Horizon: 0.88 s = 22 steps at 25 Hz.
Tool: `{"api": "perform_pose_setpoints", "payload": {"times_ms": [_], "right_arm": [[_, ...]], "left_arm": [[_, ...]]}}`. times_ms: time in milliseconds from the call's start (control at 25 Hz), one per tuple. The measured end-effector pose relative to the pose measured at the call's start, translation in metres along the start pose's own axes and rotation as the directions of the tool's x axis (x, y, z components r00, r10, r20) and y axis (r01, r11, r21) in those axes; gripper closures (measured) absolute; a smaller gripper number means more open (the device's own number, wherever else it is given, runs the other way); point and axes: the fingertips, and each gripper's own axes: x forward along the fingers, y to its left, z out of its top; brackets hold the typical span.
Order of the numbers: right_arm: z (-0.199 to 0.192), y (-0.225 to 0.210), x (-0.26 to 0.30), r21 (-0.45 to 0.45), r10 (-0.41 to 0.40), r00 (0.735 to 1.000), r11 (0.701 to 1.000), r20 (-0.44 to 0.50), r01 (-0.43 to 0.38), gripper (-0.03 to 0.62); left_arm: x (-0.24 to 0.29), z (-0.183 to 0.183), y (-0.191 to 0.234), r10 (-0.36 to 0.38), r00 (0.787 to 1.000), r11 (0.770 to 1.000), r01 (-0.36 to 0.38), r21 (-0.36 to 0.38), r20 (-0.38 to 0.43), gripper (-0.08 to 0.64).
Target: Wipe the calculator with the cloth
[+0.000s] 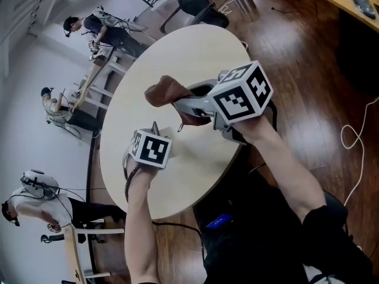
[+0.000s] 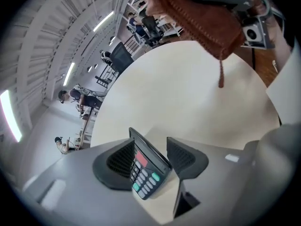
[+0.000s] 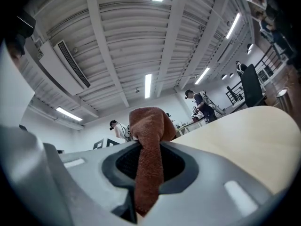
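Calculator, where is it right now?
In the left gripper view the calculator is gripped, tilted, between the left gripper's jaws over the round table's near edge; the brown cloth hangs beyond it.

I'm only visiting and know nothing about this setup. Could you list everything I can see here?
calculator: one, black with green keys, tilted up in the left gripper
cloth: one, brown, above the table in the right gripper
table: one, cream, round, centre
office chair: one, black, beyond the table
cable: one, white, on the floor at right
other people: three, along the left edge
left gripper: one, grey, closed on the calculator
right gripper: one, grey, clamped on the cloth
arms: two, bare, bottom
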Motion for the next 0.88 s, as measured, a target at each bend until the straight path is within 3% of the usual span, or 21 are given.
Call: {"api": "perform_pose_setpoints", "payload": {"times_ms": [200,400,480,520,600,760,880], "right_arm": [[0.001,-0.003,-0.007,0.004,0.003,1.0,1.0,0.025,-0.003,0.528],[-0.005,-0.016,-0.034,0.017,0.017,0.999,1.0,0.049,-0.018,0.528],[-0.003,-0.015,-0.035,0.019,0.014,0.998,1.0,0.055,-0.015,0.528],[0.0,-0.013,-0.033,0.017,0.011,0.998,1.0,0.059,-0.012,0.528],[0.005,-0.009,-0.029,0.009,0.009,0.998,1.0,0.063,-0.01,0.528],[0.007,-0.011,-0.036,-0.008,0.012,0.998,1.0,0.06,-0.012,0.528],[0.007,-0.012,-0.045,-0.011,0.014,0.998,1.0,0.064,-0.014,0.528]], "left_arm": [[0.025,-0.016,-0.004,-0.069,0.988,0.996,0.061,-0.059,-0.138,0.382],[0.029,-0.016,-0.023,0.005,0.978,0.996,0.013,0.083,-0.209,0.425],[0.026,-0.021,-0.015,0.034,0.979,0.995,-0.014,0.101,-0.199,0.371],[0.023,-0.023,-0.006,0.065,0.982,0.994,-0.048,0.097,-0.179,0.323],[0.016,-0.027,0.012,0.118,0.984,0.992,-0.111,0.057,-0.136,0.322],[0.024,-0.039,-0.006,0.049,0.99,0.994,-0.06,-0.087,-0.129,0.371],[0.029,-0.043,-0.016,0.042,0.99,0.995,-0.054,-0.085,-0.135,0.4]]}}
